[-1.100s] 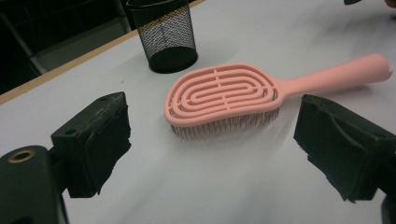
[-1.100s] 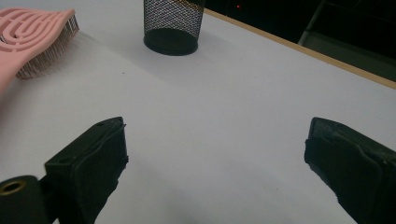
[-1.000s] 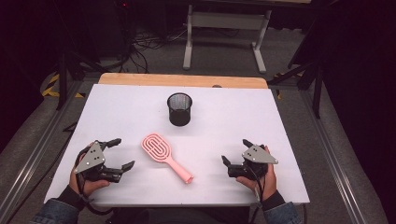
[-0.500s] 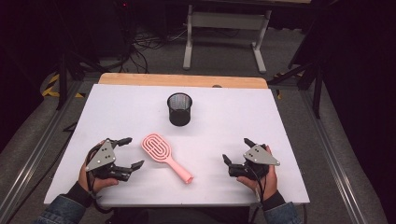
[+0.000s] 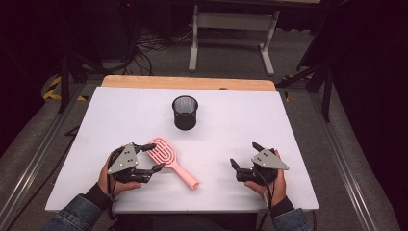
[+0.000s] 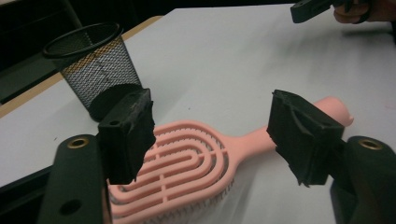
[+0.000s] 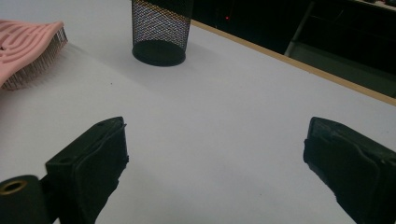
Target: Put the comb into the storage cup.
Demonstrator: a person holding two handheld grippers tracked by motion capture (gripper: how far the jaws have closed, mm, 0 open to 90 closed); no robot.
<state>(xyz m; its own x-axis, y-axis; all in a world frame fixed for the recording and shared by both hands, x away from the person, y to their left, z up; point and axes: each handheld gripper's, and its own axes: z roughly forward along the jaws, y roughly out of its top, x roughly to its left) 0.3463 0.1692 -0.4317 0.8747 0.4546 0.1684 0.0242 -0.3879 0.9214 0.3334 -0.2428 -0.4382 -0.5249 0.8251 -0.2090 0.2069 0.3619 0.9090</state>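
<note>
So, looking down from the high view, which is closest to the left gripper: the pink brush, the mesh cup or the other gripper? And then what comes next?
From the left gripper:
1. Pink brush: its head lies between the open jaws.
2. Black mesh cup: farther back, toward the table's middle.
3. Right gripper: across the table, at the near right.

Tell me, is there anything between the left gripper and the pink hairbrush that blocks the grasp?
Nothing visible does. The left gripper is open, its fingers on either side of the pink hairbrush where head meets handle, with only bare table around. The black mesh cup stands farther back, clear of it.
</note>
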